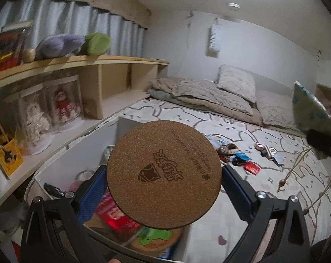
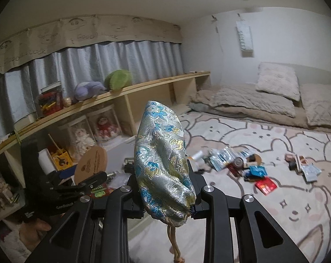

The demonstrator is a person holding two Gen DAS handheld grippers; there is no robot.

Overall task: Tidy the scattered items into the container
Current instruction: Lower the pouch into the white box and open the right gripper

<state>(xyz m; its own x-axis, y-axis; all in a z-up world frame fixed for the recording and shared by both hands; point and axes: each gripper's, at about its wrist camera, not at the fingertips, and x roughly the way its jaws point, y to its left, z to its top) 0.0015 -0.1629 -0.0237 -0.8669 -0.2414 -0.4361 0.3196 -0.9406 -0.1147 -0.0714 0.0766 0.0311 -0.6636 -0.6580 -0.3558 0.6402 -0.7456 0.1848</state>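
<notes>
Carry-to-drop step. Left gripper [image 1: 163, 182] clamps round cork coaster [image 1: 163, 174] over white open box [image 1: 55, 164] at bed's left edge — next: release inside. Right gripper [image 2: 165, 203] pinches silver-blue brocade drawstring pouch [image 2: 163, 164], held above bed, beside box — follows.

White bin [image 1: 55, 164] open-topped, part-filled; shelf [image 1: 82, 63] crowds left; bedsheet [image 1: 264, 182] right bare.

The left gripper [image 2: 93, 180] bears "GenRobot"; the curtain valance [image 2: 88, 32] reads "Good Luck"; the cork coaster's [image 1: 163, 174] print is illegible.
</notes>
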